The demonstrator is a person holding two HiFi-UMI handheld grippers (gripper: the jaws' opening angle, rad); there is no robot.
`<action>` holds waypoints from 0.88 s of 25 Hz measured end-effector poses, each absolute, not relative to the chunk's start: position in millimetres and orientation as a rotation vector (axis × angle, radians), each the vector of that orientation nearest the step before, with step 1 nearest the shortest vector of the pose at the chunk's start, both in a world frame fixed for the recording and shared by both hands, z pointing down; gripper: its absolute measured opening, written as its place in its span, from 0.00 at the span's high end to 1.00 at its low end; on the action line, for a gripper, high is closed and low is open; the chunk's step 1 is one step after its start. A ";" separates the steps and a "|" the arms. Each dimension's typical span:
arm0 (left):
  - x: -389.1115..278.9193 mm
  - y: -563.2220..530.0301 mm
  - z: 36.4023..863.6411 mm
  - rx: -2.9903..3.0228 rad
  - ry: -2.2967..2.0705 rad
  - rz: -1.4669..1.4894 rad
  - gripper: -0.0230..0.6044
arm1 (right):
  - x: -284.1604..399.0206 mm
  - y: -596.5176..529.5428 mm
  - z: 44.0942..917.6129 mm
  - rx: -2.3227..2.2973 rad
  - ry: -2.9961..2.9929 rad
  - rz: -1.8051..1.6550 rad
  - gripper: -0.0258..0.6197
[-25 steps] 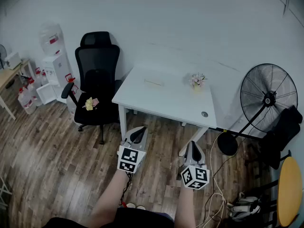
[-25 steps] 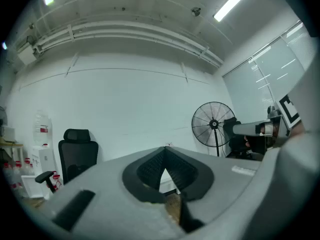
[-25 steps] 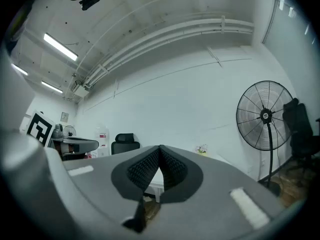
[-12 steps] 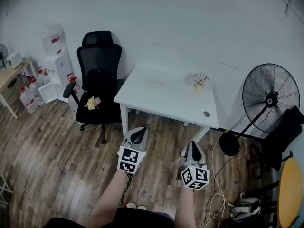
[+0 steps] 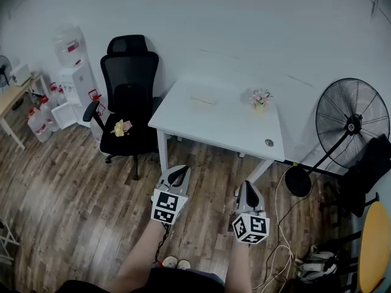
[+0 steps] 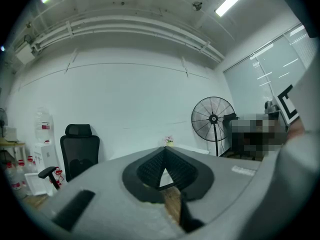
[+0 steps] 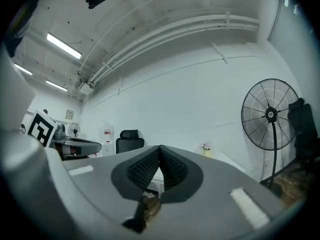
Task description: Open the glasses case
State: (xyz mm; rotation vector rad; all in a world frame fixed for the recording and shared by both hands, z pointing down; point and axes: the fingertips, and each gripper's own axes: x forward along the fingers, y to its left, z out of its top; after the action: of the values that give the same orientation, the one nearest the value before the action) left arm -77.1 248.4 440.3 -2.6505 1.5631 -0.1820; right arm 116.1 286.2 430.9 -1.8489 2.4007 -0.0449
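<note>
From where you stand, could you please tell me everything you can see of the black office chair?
The black office chair stands upright on the wooden floor, just left of the white table in the head view. It has a headrest, a tall back, two armrests and a star base. A small yellow and pink thing lies on its seat.

Blk chair (image 5: 129, 102), wht desk (image 5: 226, 130) w/ flowers (image 5: 260, 97), fan (image 5: 352, 124)

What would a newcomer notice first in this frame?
The left gripper and right gripper, grey with marker cubes, hang over the wooden floor, both shut and empty. Ahead stands a white rectangular table, with a black office chair to its left and a black pedestal fan to its right.
</note>
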 end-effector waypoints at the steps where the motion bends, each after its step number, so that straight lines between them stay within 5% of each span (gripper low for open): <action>1: -77.1 248.7 441.8 -2.652 1.565 -0.187 0.95 | 116.0 285.9 431.2 -1.847 2.402 -0.047 0.95; 8: -78.6 253.4 450.9 -2.666 1.587 -0.199 0.95 | 114.8 287.6 437.1 -1.838 2.418 -0.071 0.95; 22: -83.5 254.8 445.0 -2.625 1.640 -0.163 0.76 | 129.2 281.6 435.9 -1.799 2.394 -0.093 0.95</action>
State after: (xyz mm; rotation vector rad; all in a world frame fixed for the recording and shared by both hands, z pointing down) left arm -83.5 254.8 445.0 -2.6254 1.6403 -0.1631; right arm 129.2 281.6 435.9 -1.7986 2.3939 -0.0927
